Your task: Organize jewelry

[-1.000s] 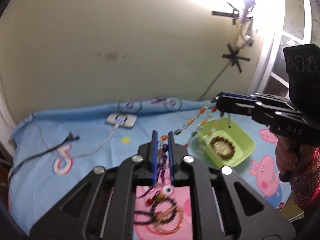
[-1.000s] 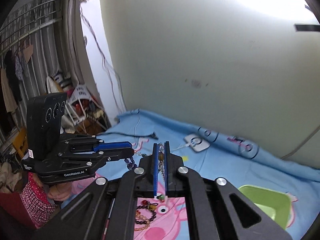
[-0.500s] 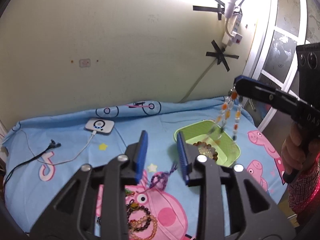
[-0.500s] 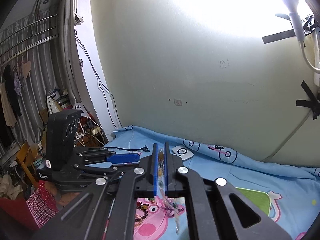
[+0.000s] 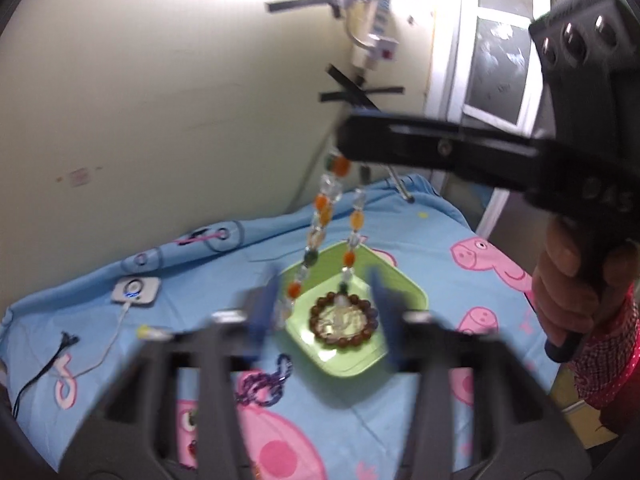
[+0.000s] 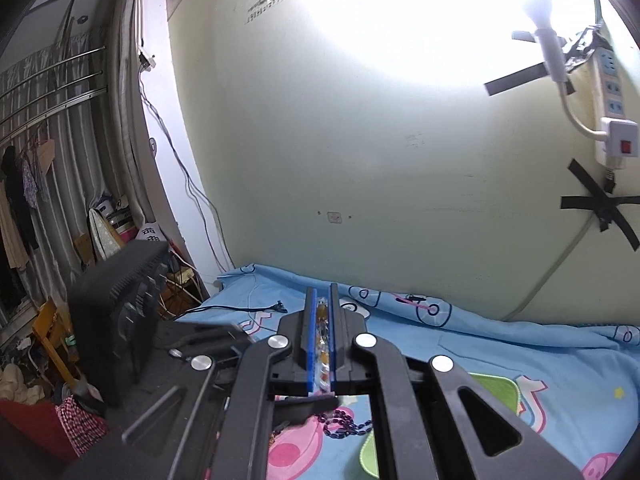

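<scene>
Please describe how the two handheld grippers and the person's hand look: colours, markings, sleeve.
Both grippers are black plastic with blue pads and silver screws. The right gripper carries pale "DAS" lettering and a camera block with three lenses. The hand is bare, with a red checked sleeve. The left gripper looks blurred.

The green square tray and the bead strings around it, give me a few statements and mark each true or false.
1. The right gripper is shut on the orange and clear bead necklace. True.
2. The green square tray is empty. False: a brown bead bracelet lies in it.
3. The necklace hangs above the tray. True.
4. The left gripper grips the purple bead string. False: it is open, and the string lies on the blue cartoon-print sheet.
</scene>
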A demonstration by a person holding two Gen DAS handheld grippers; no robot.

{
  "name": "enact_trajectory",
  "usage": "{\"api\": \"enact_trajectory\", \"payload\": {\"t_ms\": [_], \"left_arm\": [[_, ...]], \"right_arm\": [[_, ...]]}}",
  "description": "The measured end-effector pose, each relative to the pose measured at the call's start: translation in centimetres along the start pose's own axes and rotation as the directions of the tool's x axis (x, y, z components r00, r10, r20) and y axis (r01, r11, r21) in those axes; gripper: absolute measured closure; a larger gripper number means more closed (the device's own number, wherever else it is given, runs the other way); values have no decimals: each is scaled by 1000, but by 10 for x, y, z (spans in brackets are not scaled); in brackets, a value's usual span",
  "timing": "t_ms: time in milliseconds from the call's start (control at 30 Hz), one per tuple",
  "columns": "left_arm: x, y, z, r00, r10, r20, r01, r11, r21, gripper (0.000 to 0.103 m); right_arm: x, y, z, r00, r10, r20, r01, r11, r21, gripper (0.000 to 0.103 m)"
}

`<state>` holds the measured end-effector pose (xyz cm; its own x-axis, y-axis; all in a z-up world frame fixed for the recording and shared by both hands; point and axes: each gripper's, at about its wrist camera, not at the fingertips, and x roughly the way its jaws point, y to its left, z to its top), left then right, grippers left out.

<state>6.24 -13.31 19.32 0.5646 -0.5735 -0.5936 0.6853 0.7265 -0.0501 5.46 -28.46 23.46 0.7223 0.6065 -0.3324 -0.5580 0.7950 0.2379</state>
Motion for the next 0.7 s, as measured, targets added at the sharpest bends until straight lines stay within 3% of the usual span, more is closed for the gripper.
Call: {"api": "enact_trajectory", "payload": {"t_ms": [33, 200, 400, 600, 700], "left_arm": [[8, -4, 3, 1000, -9, -13, 9, 1000, 4, 97], [38, -19, 6, 998, -42, -37, 43, 999, 5, 98], [90, -31, -8, 989, -68, -134, 69, 998, 3, 98], [142, -24, -18, 970, -24, -241, 19, 1000, -23, 97], [159, -10, -21, 951, 14, -307, -31, 998, -52, 97]], "right_arm": [[-3, -4, -2, 1000, -6, 2, 6, 1000, 5, 103], [-21, -32, -19, 999, -52, 4, 51, 997, 52, 103], [-18, -77, -61, 993, -105, -62, 112, 986, 124, 103], [7, -122, -106, 981, -139, -133, 166, 959, 230, 103], [16, -135, -117, 972, -183, -148, 216, 944, 251, 103]]}}
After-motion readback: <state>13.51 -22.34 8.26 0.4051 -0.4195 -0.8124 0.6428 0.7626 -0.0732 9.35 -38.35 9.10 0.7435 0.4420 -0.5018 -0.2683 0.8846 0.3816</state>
